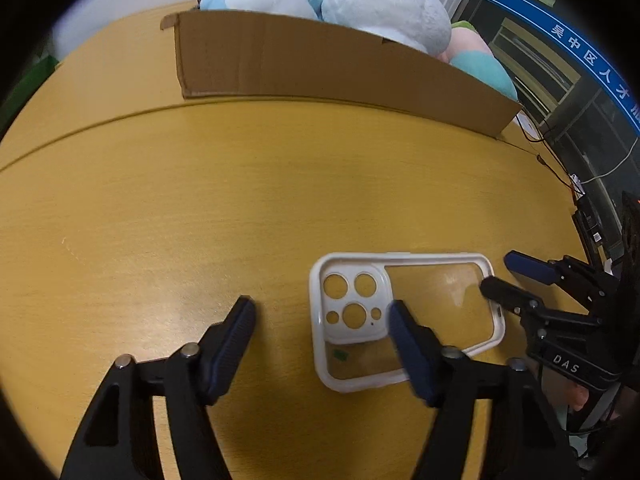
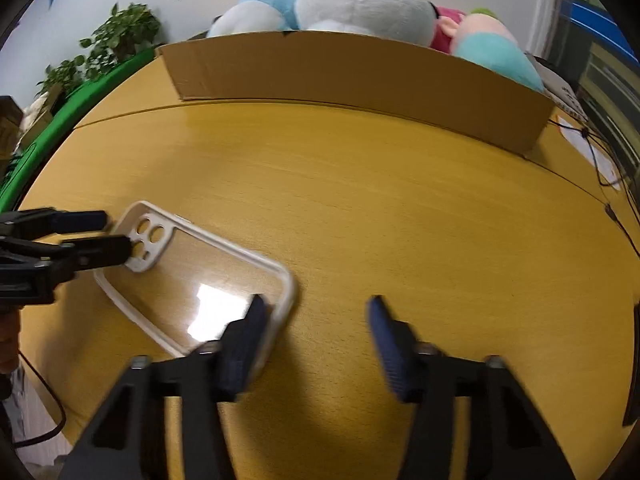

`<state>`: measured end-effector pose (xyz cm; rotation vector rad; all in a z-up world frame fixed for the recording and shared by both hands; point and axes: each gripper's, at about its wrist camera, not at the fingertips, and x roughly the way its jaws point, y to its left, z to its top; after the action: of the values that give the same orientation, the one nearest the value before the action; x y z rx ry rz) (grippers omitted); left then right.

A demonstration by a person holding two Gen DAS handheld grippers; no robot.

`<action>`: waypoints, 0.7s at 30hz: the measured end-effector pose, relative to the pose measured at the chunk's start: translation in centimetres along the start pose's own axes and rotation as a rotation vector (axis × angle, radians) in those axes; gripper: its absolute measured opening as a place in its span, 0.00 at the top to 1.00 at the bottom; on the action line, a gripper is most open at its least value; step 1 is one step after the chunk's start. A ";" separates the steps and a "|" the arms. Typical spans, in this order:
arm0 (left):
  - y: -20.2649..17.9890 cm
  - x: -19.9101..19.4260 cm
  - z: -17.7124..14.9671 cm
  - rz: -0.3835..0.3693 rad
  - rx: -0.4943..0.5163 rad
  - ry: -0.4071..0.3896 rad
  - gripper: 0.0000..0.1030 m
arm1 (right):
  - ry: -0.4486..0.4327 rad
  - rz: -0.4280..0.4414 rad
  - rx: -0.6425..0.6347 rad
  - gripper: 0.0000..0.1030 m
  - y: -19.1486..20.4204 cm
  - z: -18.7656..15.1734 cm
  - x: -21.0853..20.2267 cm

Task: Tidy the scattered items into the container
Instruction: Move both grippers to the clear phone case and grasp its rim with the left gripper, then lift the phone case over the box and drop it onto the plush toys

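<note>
On the yellow wooden table [image 1: 168, 208] lies a clear phone case [image 1: 404, 320] with a white rim and a white camera block, flat, with its inside facing up, near the front edge. Behind it, well apart, stands a brown cardboard box [image 1: 320, 68], long and low, and its near wall rises between the case and the soft toys beyond. The plush toys [image 1: 384, 8], white, blue, pink and teal, show above that wall; whether they sit inside the box or behind it I cannot tell. A green potted plant [image 2: 116, 44] stands far at the left side in the right wrist view, and thin dark cables [image 1: 560, 168] run along the right edge of the table. The left gripper [image 1: 322, 320] is wide open and holds nothing; its right finger is over the middle of the case, its left finger over bare wood. The right gripper [image 2: 316, 322] is also wide open and empty; its left finger is over the end of the case opposite the camera block, but contact I cannot confirm. On the body of the right gripper the letters "DAS" can be read. A blue band [image 1: 576, 52] on the glass at the right carries white Chinese characters, partly cut off
</note>
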<state>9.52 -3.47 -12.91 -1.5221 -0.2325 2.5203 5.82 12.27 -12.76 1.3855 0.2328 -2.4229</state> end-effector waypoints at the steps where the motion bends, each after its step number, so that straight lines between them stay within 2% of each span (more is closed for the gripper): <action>1: -0.3 0.1 -0.1 -0.015 0.015 0.005 0.74 | 0.000 0.006 -0.010 0.63 0.1 0.0 0.0; 2: -0.5 0.2 0.0 -0.021 0.022 0.013 0.88 | -0.002 0.009 -0.022 0.68 0.2 -0.1 -0.1; 3: -0.6 0.3 0.0 -0.016 0.023 0.017 0.91 | -0.003 0.016 -0.029 0.82 0.3 -0.1 -0.1; 4: -0.7 0.3 0.0 -0.030 0.017 0.023 0.91 | -0.002 0.026 -0.033 0.89 0.3 -0.1 -0.2; 5: -0.8 0.3 0.0 -0.045 0.011 0.027 0.91 | -0.001 0.019 -0.033 0.91 0.2 -0.1 -0.1; 13: -2.2 -0.3 0.6 -0.068 0.000 0.002 0.91 | -0.012 0.024 0.012 0.93 -1.8 0.1 -1.1; 17: -2.9 -1.7 1.8 -0.058 0.009 -0.035 0.91 | -0.072 0.045 0.029 0.93 -2.6 1.1 -3.0; 21: -4.3 -4.3 4.6 -0.052 0.040 -0.103 0.91 | -0.129 0.042 0.032 0.93 -3.5 3.0 -5.1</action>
<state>7.78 -0.54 -6.13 -1.3555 -0.2314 2.5495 4.49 15.65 -6.97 1.2284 0.1319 -2.4798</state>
